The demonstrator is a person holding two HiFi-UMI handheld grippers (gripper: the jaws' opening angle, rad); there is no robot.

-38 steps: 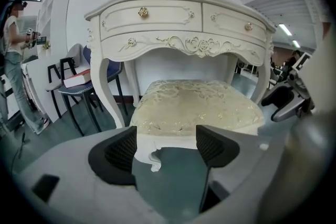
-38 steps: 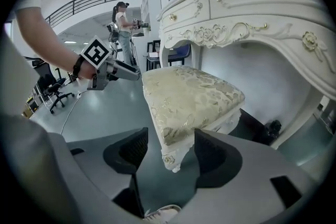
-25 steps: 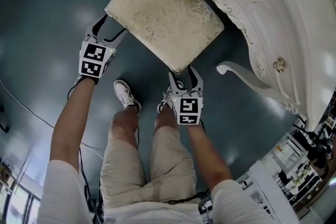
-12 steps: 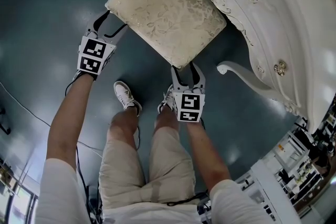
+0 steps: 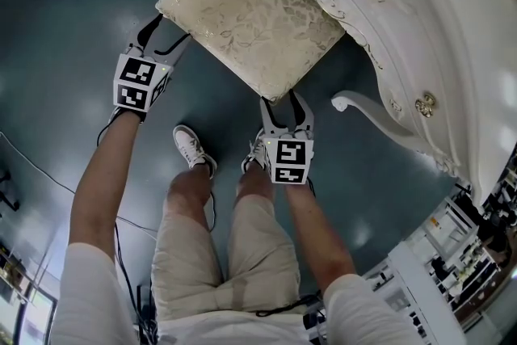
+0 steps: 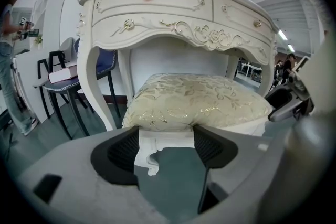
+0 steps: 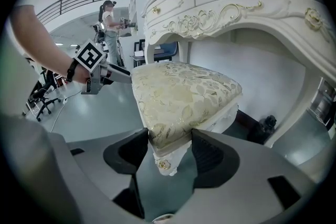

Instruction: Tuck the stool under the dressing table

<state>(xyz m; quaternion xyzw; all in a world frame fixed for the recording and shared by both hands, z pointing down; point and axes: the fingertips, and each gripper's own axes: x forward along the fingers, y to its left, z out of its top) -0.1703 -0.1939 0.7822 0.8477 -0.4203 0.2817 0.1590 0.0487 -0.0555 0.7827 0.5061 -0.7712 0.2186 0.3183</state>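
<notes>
- stool (image 5: 250, 12): cream floral cushion on a white carved frame, stands on the dark floor (image 5: 65, 20). Far edge of the seat is already beneath the front edge of the dressing table (image 5: 452, 28), the rest sticks out toward the person.
- left gripper view: stool sits in the kneehole between the table's curved front legs, seat below the gilt-carved apron.
- left gripper (image 5: 167, 32): on the stool's left corner. Its own view shows the white frame corner filling the gap, both dark pads against it and the cushion bulging just above. Jaws have just been opening a touch, set very wide, corner clamped between them.
- right gripper (image 5: 283, 105): on the stool's near corner, the one closest to the person. Its own view shows the cushion corner and the frame's small gold rose (image 7: 164, 164) between the jaws, with a pad pressed on each side. It is pinching the stool.
- both grippers angled downward, arms stretched forward.
- curved white table leg (image 5: 363, 105) just right of the right gripper, apart from it.
- gold drawer knob (image 5: 426, 103) on the table front.
- white shoe (image 5: 192, 148) on the floor between the arms.
- dark chair (image 6: 63, 86) carrying a book beside the table's left leg.
- person standing (image 7: 110, 23) far back.
</notes>
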